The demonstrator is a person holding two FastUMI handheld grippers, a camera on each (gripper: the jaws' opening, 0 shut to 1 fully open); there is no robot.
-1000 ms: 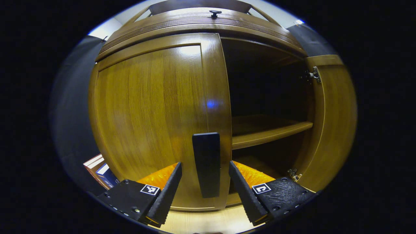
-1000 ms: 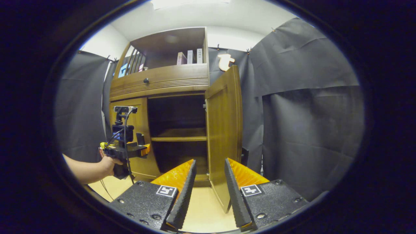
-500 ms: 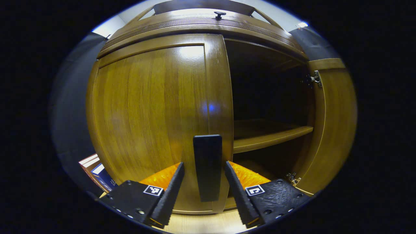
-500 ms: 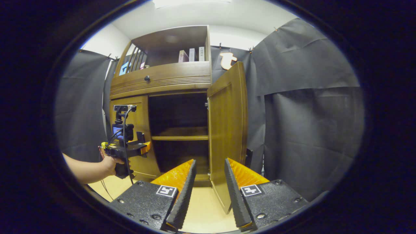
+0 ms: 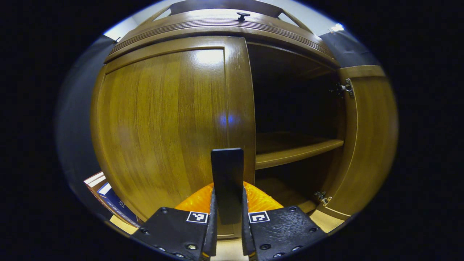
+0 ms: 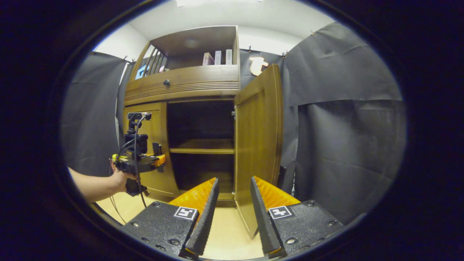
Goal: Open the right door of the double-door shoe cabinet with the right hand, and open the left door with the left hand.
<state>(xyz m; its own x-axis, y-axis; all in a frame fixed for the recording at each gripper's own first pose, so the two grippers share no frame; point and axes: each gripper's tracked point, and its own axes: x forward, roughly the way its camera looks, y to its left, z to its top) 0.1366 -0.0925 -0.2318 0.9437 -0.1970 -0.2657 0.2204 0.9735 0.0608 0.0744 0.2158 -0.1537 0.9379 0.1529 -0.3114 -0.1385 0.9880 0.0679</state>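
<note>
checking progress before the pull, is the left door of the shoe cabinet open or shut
Shut: the left door sits flush under the cabinet top, and the left tool is clamped on its black handle. The right door stands swung out.

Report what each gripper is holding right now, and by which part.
The left gripper is clamped on the left door's black handle, at its lower end. The right gripper is open and holds nothing.

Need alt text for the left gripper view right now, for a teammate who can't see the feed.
The left gripper is shut on the flat black handle of the closed brown wooden left door. Beside it the cabinet stands open, showing a wooden shelf and the swung-out right door with metal hinges.
</note>
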